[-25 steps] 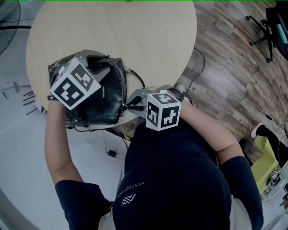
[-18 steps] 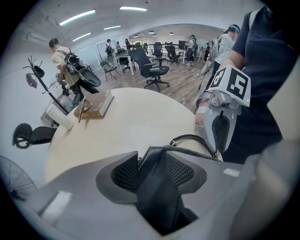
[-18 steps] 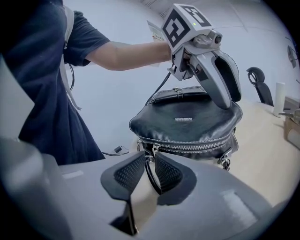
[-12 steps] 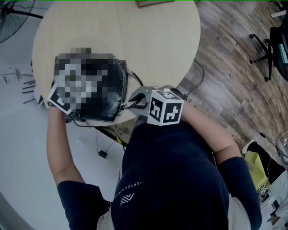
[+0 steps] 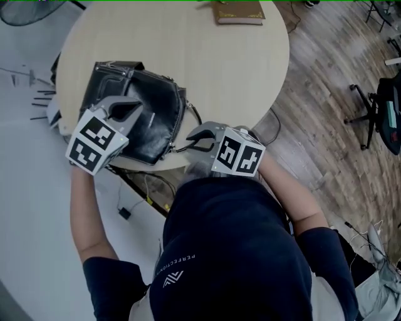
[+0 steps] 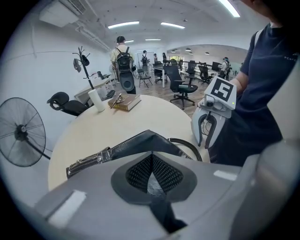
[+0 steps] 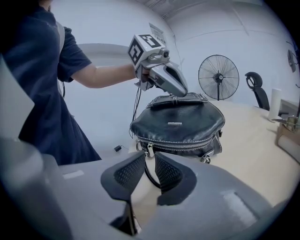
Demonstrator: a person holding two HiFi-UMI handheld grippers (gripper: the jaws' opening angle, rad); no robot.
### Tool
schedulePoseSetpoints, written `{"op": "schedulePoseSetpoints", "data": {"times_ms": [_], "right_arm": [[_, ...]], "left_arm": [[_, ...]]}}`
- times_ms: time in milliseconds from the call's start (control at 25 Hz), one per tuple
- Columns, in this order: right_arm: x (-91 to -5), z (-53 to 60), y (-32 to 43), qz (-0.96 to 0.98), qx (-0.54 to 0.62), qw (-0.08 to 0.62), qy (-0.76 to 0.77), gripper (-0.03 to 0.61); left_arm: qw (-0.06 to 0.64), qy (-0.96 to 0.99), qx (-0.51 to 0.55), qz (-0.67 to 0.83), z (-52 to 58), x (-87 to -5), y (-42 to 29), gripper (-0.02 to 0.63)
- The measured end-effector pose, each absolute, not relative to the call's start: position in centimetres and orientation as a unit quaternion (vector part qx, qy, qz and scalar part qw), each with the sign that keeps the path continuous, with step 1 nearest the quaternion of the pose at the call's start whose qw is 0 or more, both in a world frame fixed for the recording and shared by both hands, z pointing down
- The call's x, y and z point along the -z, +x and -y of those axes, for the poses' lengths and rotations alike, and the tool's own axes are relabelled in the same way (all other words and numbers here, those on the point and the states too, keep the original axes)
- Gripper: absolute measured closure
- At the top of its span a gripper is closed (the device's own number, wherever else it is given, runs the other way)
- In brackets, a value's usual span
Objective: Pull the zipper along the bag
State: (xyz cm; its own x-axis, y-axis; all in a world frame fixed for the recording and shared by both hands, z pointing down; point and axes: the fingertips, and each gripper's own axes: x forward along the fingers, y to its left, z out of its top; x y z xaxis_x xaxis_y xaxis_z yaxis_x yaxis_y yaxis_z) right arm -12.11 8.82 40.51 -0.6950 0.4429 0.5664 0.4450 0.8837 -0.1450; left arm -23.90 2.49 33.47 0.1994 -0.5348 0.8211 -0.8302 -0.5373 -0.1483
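- Left gripper (image 6: 151, 158): jaws together, pads meeting at the tips. The tips sit on the top of the black bag (image 5: 150, 119), at its far end from the right gripper. I cannot tell whether any leather is pinched between the pads.
- Right gripper (image 7: 150, 159): jaws apart, with a dark strap (image 7: 151, 178) running through the gap. The pads do not press on it.
- Zipper pull (image 7: 149, 149): hangs at the bag's near end, just beyond the right tips and not between them.
- Zipper (image 7: 183, 144): runs along the bag's lower front edge and looks closed.
- Bag: lies on the round table (image 5: 219, 63), near the edge closest to the person. The two grippers are at its opposite ends.
- Hidden: in the left gripper view the gripper's own body blocks most of the bag. Only a leather ridge and a short run of zipper teeth show.
- In the head view the left marker cube covers the bag's near corner, and the person's torso cuts off the table edge.
- Also present: a book (image 5: 238, 12) at the table's far rim and a fan (image 7: 219, 76) behind.
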Motion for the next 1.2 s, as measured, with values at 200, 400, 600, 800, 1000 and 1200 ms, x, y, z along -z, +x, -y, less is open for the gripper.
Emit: {"op": "schedulePoseSetpoints", "data": {"times_ms": [200,400,600,800,1000,1200], "right_arm": [[-40.3,-7.8,-12.2,0.927,-0.005,0.299,-0.227,0.541],[-39.9,-6.9,-12.7,0.932,-0.006,0.288,-0.218,0.574],[-39.4,-5.8,-13.4,0.935,0.002,0.283,-0.213,0.575],[-38.9,-5.0,-13.9,0.942,0.022,0.28,-0.185,0.577],[-38.4,-4.9,-14.0,0.948,0.022,0.269,-0.169,0.577],[-37.4,-4.7,-14.0,0.955,-0.003,0.255,-0.15,0.577]], "left_arm": [[0.179,0.738,-0.411,0.505,-4.5,-33.8,-23.5,0.595],[0.187,0.723,-0.369,0.553,-5.7,-33.8,-22.7,0.595],[0.189,0.702,-0.315,0.611,-6.8,-33.3,-22.2,0.595],[0.187,0.661,-0.283,0.669,-8.3,-32.8,-21.9,0.595],[0.2,0.616,-0.239,0.724,-10.1,-32.4,-22.1,0.595],[0.219,0.59,-0.199,0.751,-11.4,-32.5,-21.9,0.595]]}}
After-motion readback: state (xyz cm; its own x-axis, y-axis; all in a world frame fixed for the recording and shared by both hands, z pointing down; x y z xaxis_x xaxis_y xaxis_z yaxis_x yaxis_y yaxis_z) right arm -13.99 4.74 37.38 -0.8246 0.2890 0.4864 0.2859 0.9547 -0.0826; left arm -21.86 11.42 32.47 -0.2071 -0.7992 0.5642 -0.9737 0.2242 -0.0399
